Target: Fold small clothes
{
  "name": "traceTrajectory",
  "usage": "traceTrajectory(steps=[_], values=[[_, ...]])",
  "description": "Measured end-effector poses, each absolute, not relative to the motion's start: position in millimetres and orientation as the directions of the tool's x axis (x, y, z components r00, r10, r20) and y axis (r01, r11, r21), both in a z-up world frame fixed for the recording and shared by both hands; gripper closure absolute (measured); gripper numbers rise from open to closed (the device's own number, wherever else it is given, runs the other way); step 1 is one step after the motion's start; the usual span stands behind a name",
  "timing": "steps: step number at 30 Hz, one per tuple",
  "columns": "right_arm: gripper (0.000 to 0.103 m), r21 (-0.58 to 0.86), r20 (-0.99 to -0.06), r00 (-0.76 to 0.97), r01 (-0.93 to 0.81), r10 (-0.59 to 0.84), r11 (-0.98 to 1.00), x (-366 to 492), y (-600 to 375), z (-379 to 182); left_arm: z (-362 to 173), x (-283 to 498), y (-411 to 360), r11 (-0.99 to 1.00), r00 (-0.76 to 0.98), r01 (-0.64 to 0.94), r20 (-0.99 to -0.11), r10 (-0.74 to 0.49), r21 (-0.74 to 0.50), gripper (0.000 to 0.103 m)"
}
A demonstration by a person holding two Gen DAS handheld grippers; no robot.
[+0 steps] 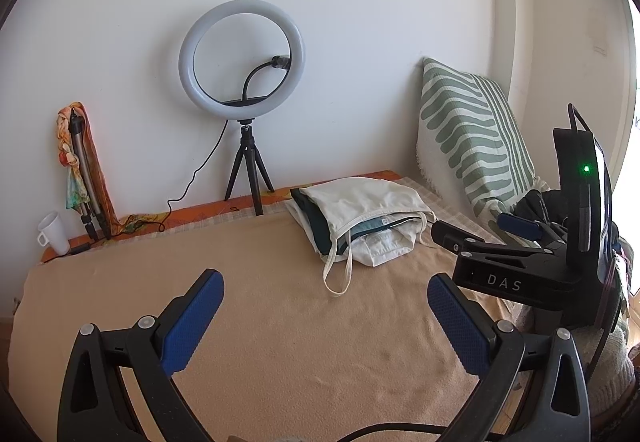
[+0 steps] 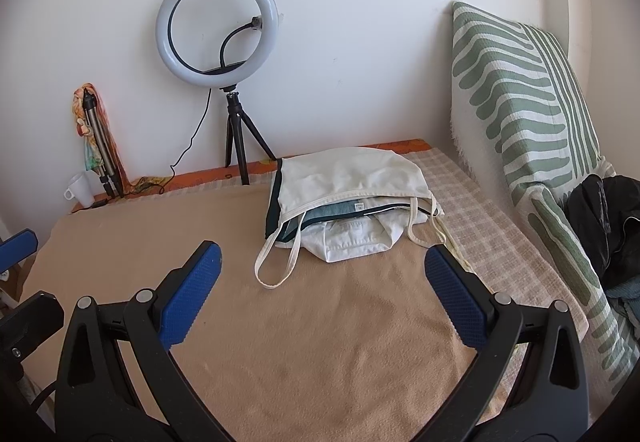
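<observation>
A stack of folded small clothes [image 1: 360, 218] lies at the back of the tan blanket [image 1: 260, 322], a white strappy top uppermost over dark green and white pieces; it also shows in the right wrist view [image 2: 348, 202]. A white strap loop [image 2: 276, 266] trails off the stack toward me. My left gripper [image 1: 324, 290] is open and empty above the blanket, in front of the stack. My right gripper [image 2: 322, 266] is open and empty just in front of the stack; it shows from the side in the left wrist view [image 1: 472, 232]. A dark heap of clothes [image 2: 604, 226] lies at the right.
A ring light on a tripod [image 2: 218, 26] stands against the back wall. A white mug [image 2: 80, 188] and a folded tripod with a scarf [image 2: 96, 134] stand at the back left. A green striped cushion [image 2: 532, 122] leans at the right. A checked cloth [image 2: 480, 210] covers the right side.
</observation>
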State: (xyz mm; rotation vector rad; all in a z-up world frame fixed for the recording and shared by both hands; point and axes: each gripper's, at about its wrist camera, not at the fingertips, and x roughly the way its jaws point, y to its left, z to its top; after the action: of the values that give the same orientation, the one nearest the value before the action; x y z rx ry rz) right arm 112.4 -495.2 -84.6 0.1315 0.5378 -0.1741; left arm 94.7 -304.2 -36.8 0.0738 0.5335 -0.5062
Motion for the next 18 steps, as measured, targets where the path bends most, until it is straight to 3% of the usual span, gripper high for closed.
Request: traceTrajectory(steps=[18], values=[[0.000, 0.078, -0.537, 0.835, 0.191, -0.120, 0.978, 119.2, -500.7, -94.8, -53.0, 103.3, -310.7, 0.881, 0.730, 0.470, -0.539, -0.420, -0.050, 0.000]])
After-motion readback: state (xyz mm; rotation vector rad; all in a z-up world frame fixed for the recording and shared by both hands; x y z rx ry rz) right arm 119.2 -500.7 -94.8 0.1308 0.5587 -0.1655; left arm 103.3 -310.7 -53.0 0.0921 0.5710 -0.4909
